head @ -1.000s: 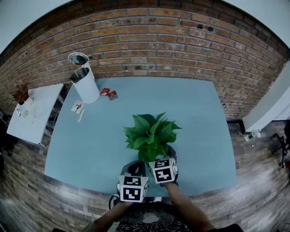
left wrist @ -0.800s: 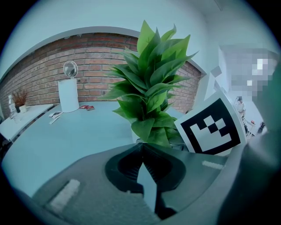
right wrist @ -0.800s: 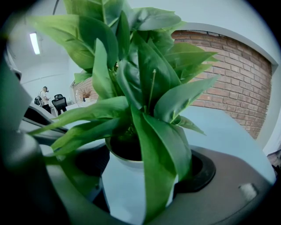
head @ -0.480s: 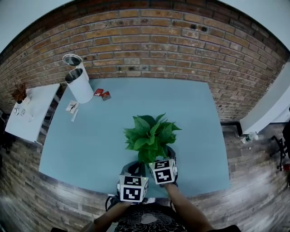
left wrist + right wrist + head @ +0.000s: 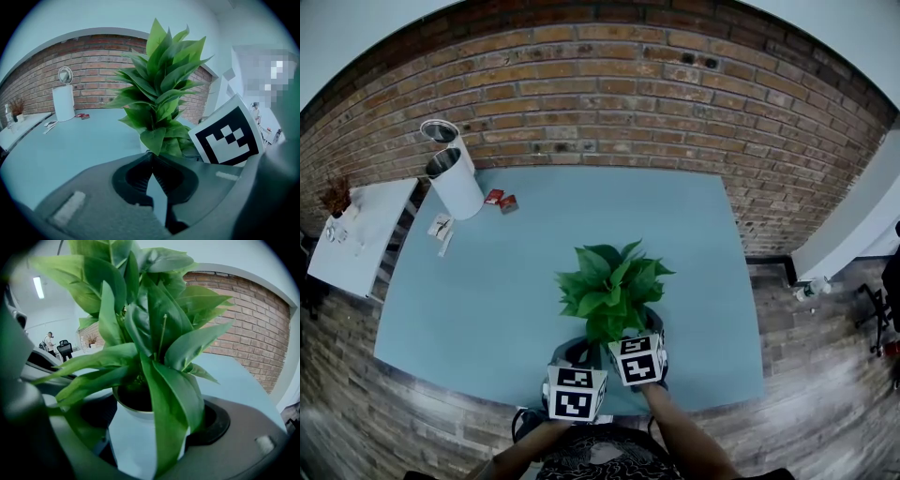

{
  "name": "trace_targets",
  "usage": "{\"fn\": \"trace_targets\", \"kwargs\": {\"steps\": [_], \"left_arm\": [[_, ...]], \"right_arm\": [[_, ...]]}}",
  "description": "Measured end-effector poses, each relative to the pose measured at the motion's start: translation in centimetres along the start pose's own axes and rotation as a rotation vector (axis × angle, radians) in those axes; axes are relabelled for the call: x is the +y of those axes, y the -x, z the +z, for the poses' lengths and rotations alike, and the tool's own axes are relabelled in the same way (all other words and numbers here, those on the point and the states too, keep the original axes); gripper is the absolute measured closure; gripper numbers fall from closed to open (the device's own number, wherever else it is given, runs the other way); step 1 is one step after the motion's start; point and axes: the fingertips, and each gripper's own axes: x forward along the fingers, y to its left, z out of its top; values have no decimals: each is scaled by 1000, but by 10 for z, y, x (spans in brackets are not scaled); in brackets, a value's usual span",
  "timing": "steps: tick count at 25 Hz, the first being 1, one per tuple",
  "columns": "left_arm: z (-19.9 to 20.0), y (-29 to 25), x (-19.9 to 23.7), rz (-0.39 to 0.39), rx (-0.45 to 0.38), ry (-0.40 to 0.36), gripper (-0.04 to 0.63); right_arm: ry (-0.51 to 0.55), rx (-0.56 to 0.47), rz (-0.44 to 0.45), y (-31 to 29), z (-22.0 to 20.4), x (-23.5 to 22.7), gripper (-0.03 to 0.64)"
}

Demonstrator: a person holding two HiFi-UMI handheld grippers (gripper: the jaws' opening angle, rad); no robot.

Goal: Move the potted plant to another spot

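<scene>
The potted plant has broad green leaves and a white pot. It is near the front edge of the blue-grey table. My right gripper has its jaws spread wide round the pot, one on each side, shut on it; the leaves fill the right gripper view. My left gripper is just left of the pot, shut, with nothing between its jaws; in the left gripper view the plant rises right behind their tips. Whether the pot's base rests on the table is hidden.
A white cylindrical bin with an open lid stands at the table's far left corner, with small red packets and papers beside it. A white side table is further left. A brick wall runs behind.
The plant and both grippers have moved together to the right across the table; the bin and table edges have shifted left in the head view. The grip looks unchanged.
</scene>
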Motion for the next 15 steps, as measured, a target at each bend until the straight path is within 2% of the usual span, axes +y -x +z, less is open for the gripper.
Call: {"fn": "trace_targets", "kwargs": {"steps": [9, 15], "left_arm": [[3, -8, -5, -23, 2, -8, 595], [-2, -4, -5, -31, 10, -18, 595]], "right_arm": [[-25, 4, -23, 8, -2, -17, 155], [-46, -31, -59, 20, -3, -26, 156]]}}
